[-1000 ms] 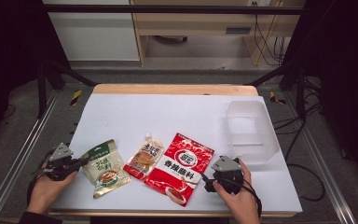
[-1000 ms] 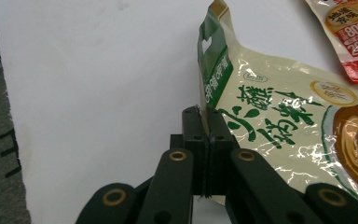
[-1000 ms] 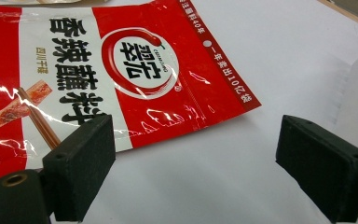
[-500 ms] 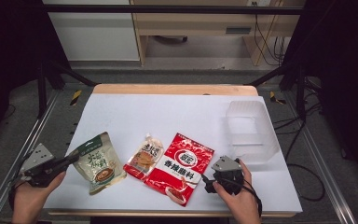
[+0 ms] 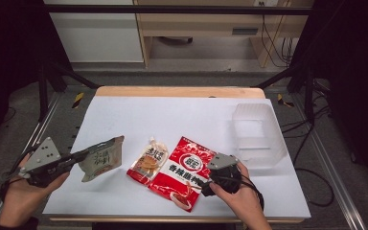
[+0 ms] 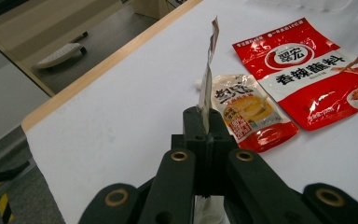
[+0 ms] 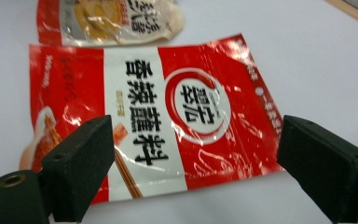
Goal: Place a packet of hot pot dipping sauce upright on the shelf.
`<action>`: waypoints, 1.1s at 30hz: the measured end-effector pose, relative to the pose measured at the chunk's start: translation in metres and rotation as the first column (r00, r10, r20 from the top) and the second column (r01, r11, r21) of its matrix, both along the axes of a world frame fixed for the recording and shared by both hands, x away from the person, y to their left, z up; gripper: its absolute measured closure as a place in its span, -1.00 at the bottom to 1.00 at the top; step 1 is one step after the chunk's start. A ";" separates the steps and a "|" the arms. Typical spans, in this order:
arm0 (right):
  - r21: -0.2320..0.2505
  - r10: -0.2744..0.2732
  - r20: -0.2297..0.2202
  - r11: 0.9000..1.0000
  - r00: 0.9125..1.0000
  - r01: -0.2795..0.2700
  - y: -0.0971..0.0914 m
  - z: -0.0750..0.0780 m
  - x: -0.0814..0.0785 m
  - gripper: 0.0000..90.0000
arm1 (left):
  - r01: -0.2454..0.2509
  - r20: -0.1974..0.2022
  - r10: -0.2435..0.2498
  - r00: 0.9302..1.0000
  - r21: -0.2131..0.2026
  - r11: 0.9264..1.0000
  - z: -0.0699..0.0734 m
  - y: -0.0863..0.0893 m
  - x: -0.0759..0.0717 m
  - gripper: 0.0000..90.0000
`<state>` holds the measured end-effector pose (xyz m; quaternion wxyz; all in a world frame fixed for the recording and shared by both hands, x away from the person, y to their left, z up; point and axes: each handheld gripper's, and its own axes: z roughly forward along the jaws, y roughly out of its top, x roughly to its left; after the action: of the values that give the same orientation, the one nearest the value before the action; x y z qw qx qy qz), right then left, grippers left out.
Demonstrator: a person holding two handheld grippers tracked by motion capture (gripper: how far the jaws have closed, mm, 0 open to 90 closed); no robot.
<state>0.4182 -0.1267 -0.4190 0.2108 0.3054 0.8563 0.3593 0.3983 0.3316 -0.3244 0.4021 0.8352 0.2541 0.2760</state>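
Left gripper [image 5: 79,157] clamps the edge of the green packet [image 5: 103,157], held clear of the white table [image 5: 182,115]; right gripper [image 5: 210,179] hovers with jaws wide over the large red packet [image 5: 186,171]; small orange packet [image 5: 148,160] lies just beside it; clear bin [image 5: 258,136] stands empty (the probable destination); judged early, with no packet yet binned.

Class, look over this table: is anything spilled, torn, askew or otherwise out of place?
Nothing is spilled or torn. The one thing off the table is the green packet, pinched by its edge in the left hand-held gripper and hanging tilted. The small orange pouch and large red packet lie flat at slight angles; the clear bin stands upright.
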 end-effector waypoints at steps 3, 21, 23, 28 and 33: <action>0.022 0.028 -0.006 0.999 1.000 -0.028 0.004 0.012 0.007 -0.75 | 0.014 0.003 -0.015 1.000 0.007 1.000 0.011 -0.001 0.007 1.00; -0.201 0.153 -0.044 0.967 0.987 -0.158 0.036 0.064 0.042 -0.79 | 0.113 -0.011 -0.113 0.994 0.071 0.991 0.035 -0.048 0.051 1.00; -0.216 0.171 -0.043 0.960 0.984 -0.177 0.040 0.070 0.044 -0.79 | 0.132 -0.014 -0.131 0.991 0.059 0.989 0.037 -0.055 0.056 1.00; -0.217 0.244 -0.041 0.944 0.969 -0.247 0.041 0.089 0.048 -0.72 | 0.184 -0.023 -0.183 0.983 0.067 0.981 0.039 -0.077 0.062 1.00; -0.261 0.281 -0.031 0.924 0.959 -0.279 0.043 0.103 0.052 -0.41 | 0.232 -0.030 -0.230 0.973 0.095 0.968 0.036 -0.101 0.066 1.00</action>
<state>0.4704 -0.0836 -0.3162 0.1991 0.1478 0.9303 0.2701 0.4641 0.2307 -0.2882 0.3877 0.8803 0.1449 0.2316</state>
